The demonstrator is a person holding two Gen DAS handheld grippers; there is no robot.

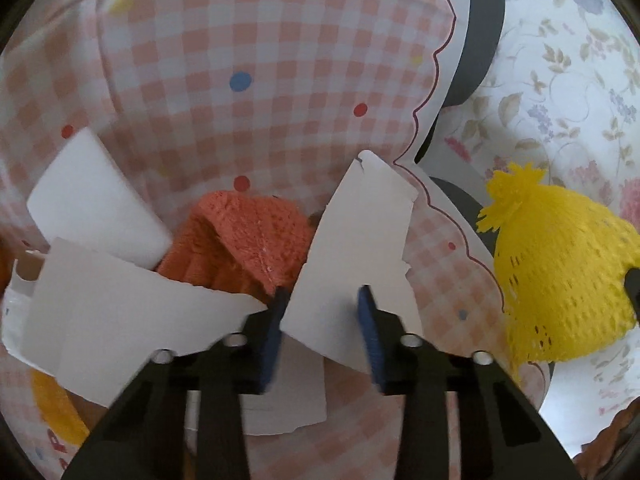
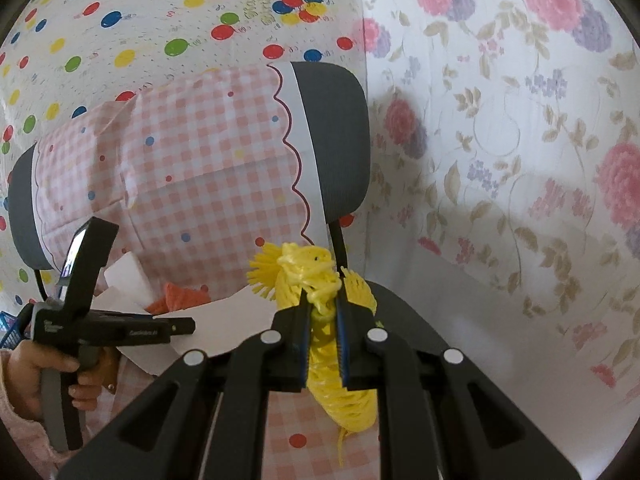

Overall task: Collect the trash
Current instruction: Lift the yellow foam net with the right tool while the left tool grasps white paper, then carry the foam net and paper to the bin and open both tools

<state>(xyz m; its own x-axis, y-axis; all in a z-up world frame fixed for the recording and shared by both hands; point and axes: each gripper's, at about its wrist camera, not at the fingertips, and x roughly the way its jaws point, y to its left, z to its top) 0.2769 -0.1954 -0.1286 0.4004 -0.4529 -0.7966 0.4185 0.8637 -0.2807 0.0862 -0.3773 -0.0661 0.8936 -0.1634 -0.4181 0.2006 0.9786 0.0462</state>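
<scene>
Left wrist view: left gripper (image 1: 324, 312) points down at a chair seat draped in a pink checked cloth (image 1: 248, 60)
Left gripper: jaws part spread, a torn white paper (image 1: 356, 248) standing between them; the left pad meets the paper's edge, the right pad lies over its face, a firm pinch cannot be told
Other trash: orange mesh (image 1: 244, 240) at 11 o'clock of the jaws, white foam block (image 1: 96, 200) at 10 o'clock, a second paper (image 1: 120, 304) at 9 o'clock
Right wrist view: right gripper (image 2: 324, 308) pressed together on a yellow net (image 2: 308, 272), which bunches above the fingertips and hangs below them
Yellow net, left view: at 3 o'clock, off the cloth's edge, over a floral cloth (image 1: 568, 80)
Hand (image 2: 48, 372): at 9 o'clock in the right view, holding the left gripper's handle
Chair back (image 2: 336, 136): at 12 o'clock of the right gripper, checked cloth over it
</scene>
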